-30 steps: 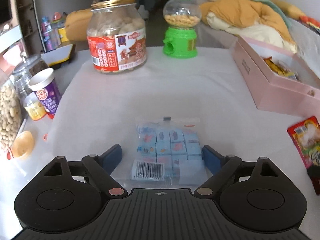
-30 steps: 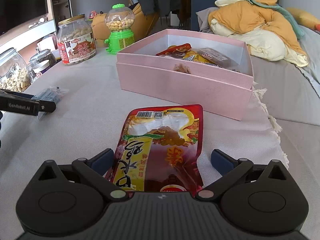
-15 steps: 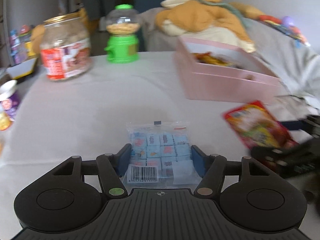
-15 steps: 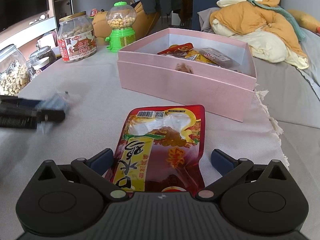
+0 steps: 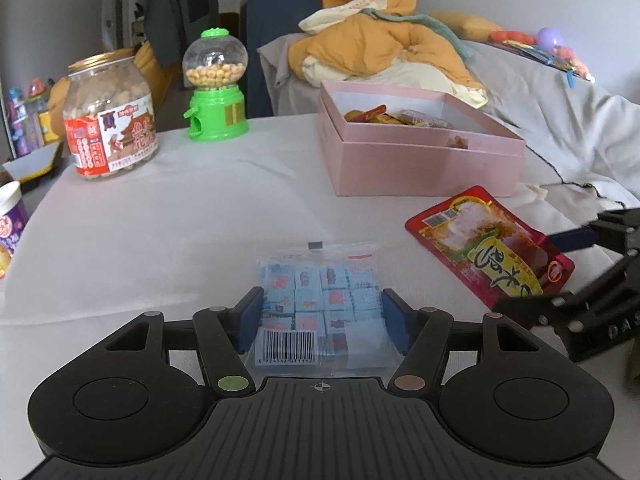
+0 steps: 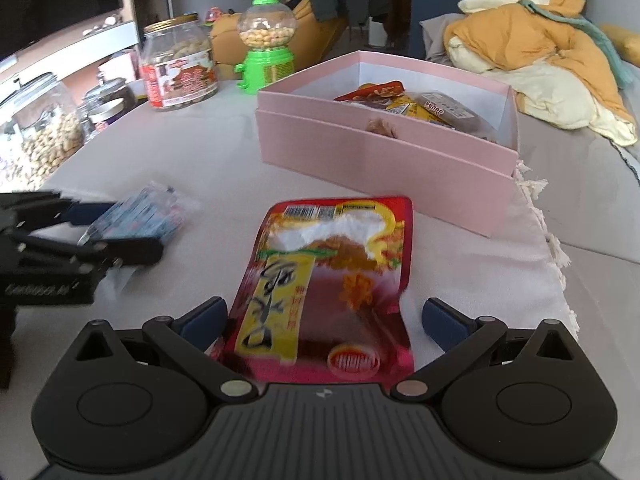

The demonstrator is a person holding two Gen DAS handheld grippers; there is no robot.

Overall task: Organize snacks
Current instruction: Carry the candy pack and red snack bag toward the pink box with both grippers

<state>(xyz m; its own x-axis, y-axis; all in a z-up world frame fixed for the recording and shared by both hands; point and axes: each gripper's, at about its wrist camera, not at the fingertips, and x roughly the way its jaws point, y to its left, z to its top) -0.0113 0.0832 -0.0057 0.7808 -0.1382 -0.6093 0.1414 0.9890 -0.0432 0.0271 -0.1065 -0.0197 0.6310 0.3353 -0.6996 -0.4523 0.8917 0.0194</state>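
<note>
My left gripper [image 5: 322,318] is shut on a clear bag of blue wrapped candies [image 5: 320,300], held above the white cloth; the bag also shows in the right wrist view [image 6: 140,220]. My right gripper [image 6: 322,320] is open around a red and yellow snack pouch [image 6: 328,276], its fingers on either side without touching it. The pouch also shows in the left wrist view [image 5: 492,248]. An open pink box [image 5: 420,156] with several snack packets inside stands beyond, also in the right wrist view [image 6: 384,152].
A big jar of nuts with a red label [image 5: 110,120] and a green candy dispenser [image 5: 216,92] stand at the back left. A purple cup [image 5: 10,216] is at the left edge. A glass jar of peanuts [image 6: 36,132] stands left. Bedding [image 5: 384,52] lies behind.
My left gripper closed on the candy bag, lifted it and swung right toward the pink box. My right gripper stayed open around the red pouch and shifted slightly.
</note>
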